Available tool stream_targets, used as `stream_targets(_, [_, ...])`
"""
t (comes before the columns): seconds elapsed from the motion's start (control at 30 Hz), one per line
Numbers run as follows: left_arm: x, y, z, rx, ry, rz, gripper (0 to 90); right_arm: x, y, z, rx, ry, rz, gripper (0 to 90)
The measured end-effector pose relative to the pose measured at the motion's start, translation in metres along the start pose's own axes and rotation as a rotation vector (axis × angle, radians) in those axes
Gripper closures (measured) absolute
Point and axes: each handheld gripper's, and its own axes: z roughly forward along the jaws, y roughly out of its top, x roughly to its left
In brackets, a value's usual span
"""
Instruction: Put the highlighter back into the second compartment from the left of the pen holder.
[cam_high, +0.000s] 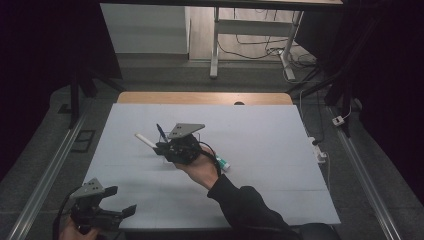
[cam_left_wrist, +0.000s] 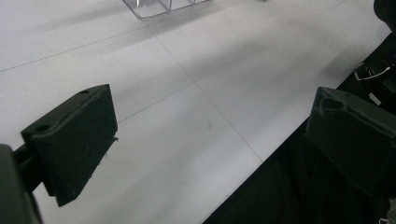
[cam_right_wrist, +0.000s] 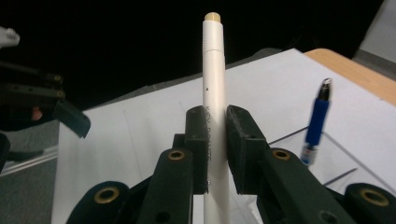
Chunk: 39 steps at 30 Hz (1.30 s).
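Your left gripper (cam_high: 117, 200) rests at the near table (cam_high: 280, 150) edge, jaws spread and empty. Your right gripper (cam_right_wrist: 217, 140) pinches the white pen (cam_right_wrist: 215, 93) mid-barrel, lifted above the clear holder (cam_left_wrist: 161, 7) beside the blue pen (cam_right_wrist: 316, 122). A tilted descent could strike the blue pen or tip the holder.

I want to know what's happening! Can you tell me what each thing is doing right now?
Right gripper: jaws shut on the white pen.
White pen: held, lifted off the table.
Left gripper: jaws open, empty.
Blue pen: standing tilted in the clear holder.
Clear holder: resting on the table.
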Motion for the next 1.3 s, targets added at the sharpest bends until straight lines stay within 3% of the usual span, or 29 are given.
stream_targets(0.33, [0.0, 0.0, 0.0, 0.0, 0.001, 0.0, 1.9, -0.013, 0.003, -0.008, -0.041, -0.05, 0.027, 78.8])
stream_targets(0.67, [0.0, 0.0, 0.0, -0.001, 0.0, 0.0, 1.9, -0.031, 0.001, -0.008, -0.069, -0.134, 0.039, 78.8])
stream_targets(0.9, [0.0, 0.0, 0.0, -0.001, -0.002, -0.003, 1.9, -0.043, -0.002, 0.0, -0.087, -0.198, 0.043, 78.8])
stream_targets(1.3, [0.0, 0.0, 0.0, -0.003, -0.004, -0.003, 2.0, -0.059, -0.014, 0.026, -0.084, -0.244, 0.08, 78.7])
